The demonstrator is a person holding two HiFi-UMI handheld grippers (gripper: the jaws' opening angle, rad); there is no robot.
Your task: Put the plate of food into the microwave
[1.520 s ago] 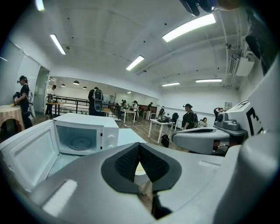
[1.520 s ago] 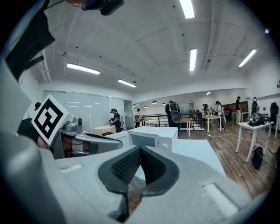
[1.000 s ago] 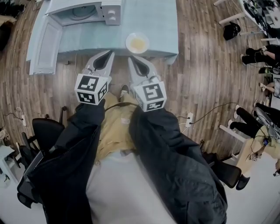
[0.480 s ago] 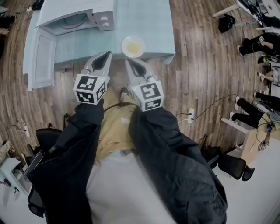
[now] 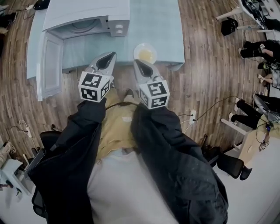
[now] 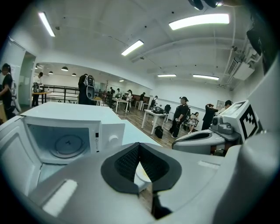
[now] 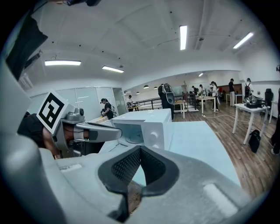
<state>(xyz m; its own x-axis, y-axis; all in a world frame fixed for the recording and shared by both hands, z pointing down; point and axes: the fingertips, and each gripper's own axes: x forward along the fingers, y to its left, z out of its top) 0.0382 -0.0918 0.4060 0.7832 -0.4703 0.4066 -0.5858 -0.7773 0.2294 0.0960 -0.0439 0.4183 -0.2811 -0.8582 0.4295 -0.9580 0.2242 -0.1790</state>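
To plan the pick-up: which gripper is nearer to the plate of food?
Right. The right gripper sits just short of the near rim of the plate of food; the left gripper is farther off, to its left.

Table [image 5: 162, 26] top: plain pale blue-green. Microwave [image 5: 87, 13] nr its back left corner: white shell, white knobs, pale grey inside; open door [image 5: 50, 61] also white. Plate [image 5: 137, 50] at the table's front edge: white rim w/ yellow food [image 5: 147, 55] in the middle. Left gripper [image 5: 111, 55] & right gripper [image 5: 136, 62]: light grey shells. Pads [image 6: 127, 164]: black, fine cross-hatch texture, same on both grippers. Marker cubes [image 5: 94, 86]: white faces w/ black square patterns. Sleeves [image 5: 78, 140]: black. Trousers [image 5: 116, 127]: tan-yellow. Floor [image 5: 205, 78]: brown wood planks, light & dark streaks.
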